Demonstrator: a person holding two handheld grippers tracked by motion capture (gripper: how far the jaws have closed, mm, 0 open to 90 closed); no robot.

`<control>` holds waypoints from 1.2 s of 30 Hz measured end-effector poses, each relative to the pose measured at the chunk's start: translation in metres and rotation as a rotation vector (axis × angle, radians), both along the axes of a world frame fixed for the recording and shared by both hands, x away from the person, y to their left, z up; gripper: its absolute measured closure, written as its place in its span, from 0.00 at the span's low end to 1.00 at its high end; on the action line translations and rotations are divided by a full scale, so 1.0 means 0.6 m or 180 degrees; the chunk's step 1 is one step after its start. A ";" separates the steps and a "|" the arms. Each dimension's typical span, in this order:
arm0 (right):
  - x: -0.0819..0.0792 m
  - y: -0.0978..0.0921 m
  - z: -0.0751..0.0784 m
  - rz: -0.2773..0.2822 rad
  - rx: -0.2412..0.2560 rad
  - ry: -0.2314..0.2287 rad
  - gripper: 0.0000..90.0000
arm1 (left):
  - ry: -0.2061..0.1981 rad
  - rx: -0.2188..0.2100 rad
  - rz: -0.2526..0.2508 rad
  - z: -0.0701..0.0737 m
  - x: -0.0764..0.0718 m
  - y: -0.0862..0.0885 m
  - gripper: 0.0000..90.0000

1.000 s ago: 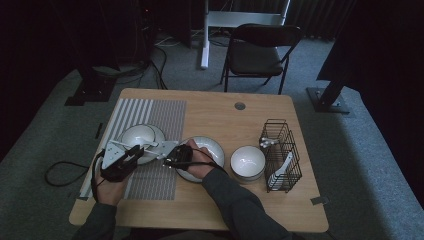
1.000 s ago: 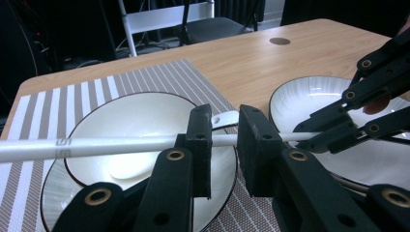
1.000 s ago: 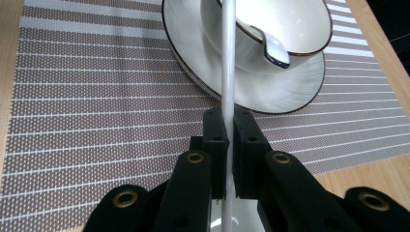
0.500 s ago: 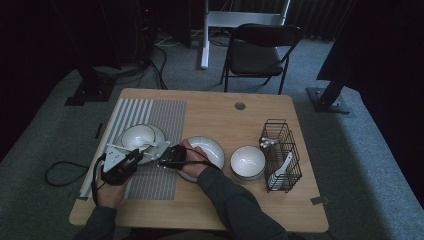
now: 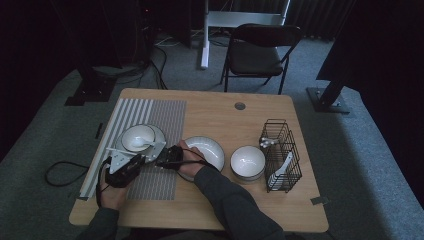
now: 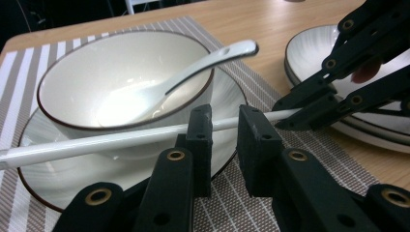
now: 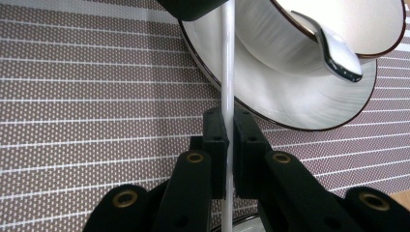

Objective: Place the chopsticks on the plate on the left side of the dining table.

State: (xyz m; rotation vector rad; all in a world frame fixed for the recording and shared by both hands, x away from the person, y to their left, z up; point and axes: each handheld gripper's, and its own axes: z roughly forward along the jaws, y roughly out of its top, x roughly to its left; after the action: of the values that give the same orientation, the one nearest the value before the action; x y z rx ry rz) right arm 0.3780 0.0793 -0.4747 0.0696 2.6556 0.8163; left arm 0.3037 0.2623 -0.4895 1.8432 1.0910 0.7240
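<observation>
High view: left gripper and right gripper sit close together over the striped mat near the desk's left front, just front of the bowl on its saucer; the spoon lies in the bowl. Since the frame 1.0 s ago both grippers have shifted slightly toward the front edge and away from the bowl; plate, second bowl and wire rack at the right are unmoved. Left gripper view: left gripper has its jaws spread, a gap between them, with the white stick running across just behind them; I cannot tell if either jaw touches it. The stick's far end is pinched by the right gripper. The bowl with spoon stands behind, the plate at right. Right gripper view: right gripper has its jaws pressed together on the stick, which runs straight up to a dark jaw at the top edge. The saucer and spoon show at upper right, over the mat.
</observation>
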 end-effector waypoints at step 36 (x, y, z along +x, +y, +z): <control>0.007 0.035 -0.014 0.0052 -0.0059 -0.0074 0.95 | 0.0132 0.0109 -0.0086 -0.027 0.020 -0.022 0.86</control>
State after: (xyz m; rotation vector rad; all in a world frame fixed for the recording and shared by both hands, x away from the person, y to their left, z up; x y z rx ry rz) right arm 0.3821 0.1004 -0.4829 0.0333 2.6450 0.7928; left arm 0.3155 0.2491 -0.5059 1.9062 1.0842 0.6953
